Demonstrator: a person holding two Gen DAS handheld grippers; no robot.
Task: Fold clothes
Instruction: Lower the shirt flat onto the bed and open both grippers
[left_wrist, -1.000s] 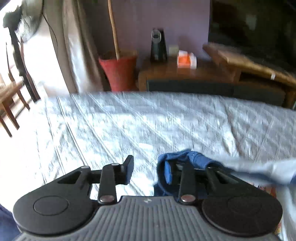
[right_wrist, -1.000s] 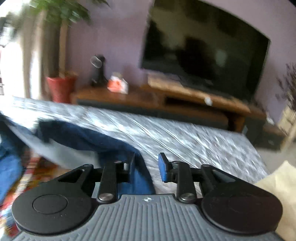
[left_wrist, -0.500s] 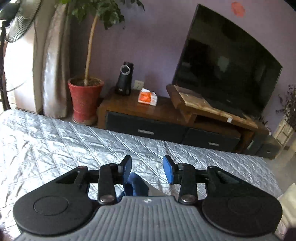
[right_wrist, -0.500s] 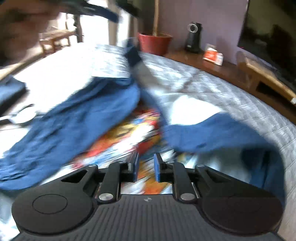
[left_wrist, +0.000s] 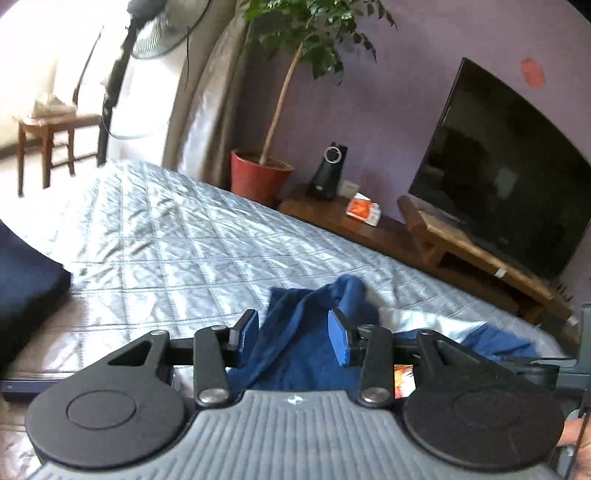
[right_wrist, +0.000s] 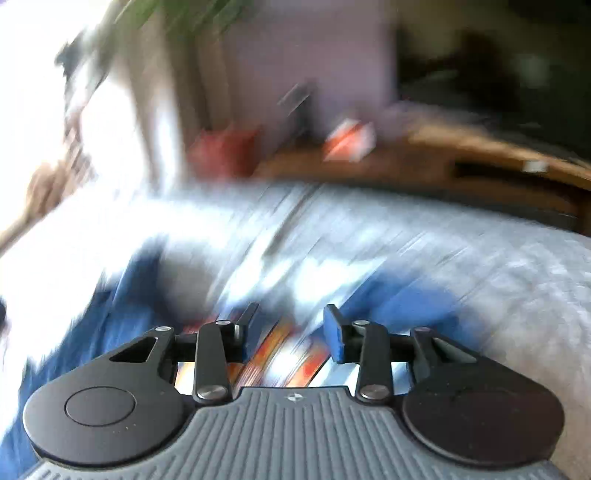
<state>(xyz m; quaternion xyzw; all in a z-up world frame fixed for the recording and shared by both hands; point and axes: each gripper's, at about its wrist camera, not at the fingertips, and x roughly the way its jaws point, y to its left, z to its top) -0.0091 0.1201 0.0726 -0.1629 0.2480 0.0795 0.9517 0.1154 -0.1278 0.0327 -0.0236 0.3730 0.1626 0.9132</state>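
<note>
A blue and grey shirt (left_wrist: 314, 332) with a colourful print lies crumpled on the quilted grey bedspread (left_wrist: 177, 251). My left gripper (left_wrist: 293, 334) is open, just above the shirt's blue part, with cloth showing between the fingers but not pinched. My right gripper (right_wrist: 290, 326) is open over the shirt's printed front (right_wrist: 280, 354); that view is heavily blurred. A blue sleeve (right_wrist: 402, 299) lies to its right.
A dark folded garment (left_wrist: 26, 280) lies on the bed at the left. Beyond the bed stand a wooden TV cabinet (left_wrist: 461, 251) with a TV (left_wrist: 509, 170), a red plant pot (left_wrist: 258, 177), a fan (left_wrist: 162, 33) and a stool (left_wrist: 55, 140).
Both grippers have opened wider and swung over the bed. The shirt has dropped onto the bedspread. The right view has become blurred from fast motion.
</note>
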